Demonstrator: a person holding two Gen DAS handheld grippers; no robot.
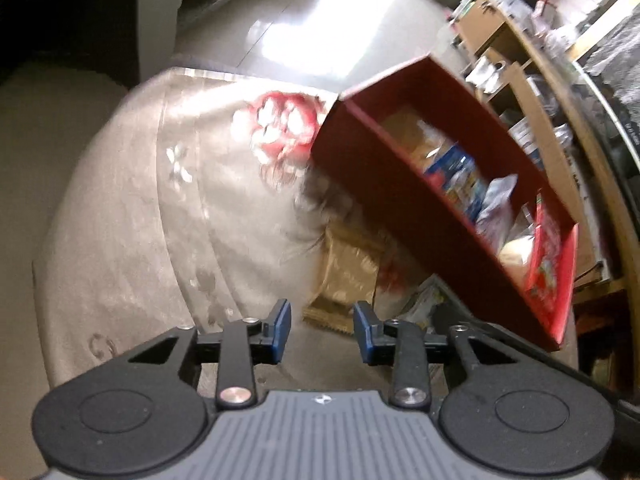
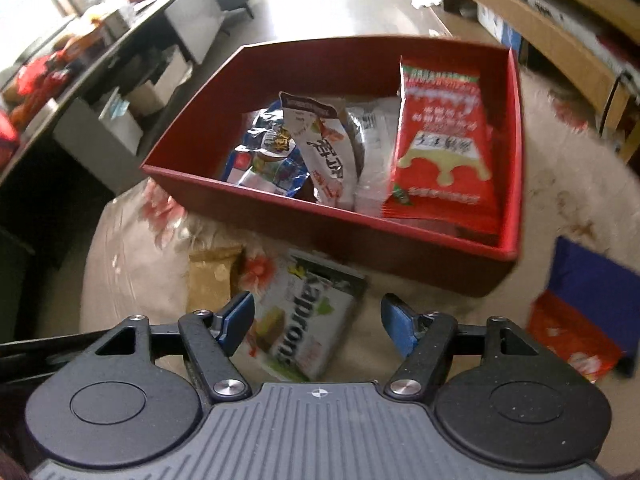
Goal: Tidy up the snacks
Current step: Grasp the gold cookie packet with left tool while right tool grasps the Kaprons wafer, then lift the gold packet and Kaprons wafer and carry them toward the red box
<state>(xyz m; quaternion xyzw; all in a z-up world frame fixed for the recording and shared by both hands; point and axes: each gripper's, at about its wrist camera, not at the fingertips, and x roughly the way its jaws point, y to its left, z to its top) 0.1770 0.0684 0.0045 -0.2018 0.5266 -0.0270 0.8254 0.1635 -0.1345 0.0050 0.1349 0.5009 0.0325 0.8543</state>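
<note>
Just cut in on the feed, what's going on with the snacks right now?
A person with a claw in each hand is sorting snacks into the red box, which already holds several packets, including a red one. The right claw is open above a white Kaprons packet on the floral cloth. The left claw holds nothing. A tan packet also waits outside.

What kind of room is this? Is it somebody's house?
Most likely a lived-in home, perhaps a living room: a flowered tablecloth covers the table, cluttered wooden shelving runs along the wall, and a red box of snack packets sits on the table.
</note>
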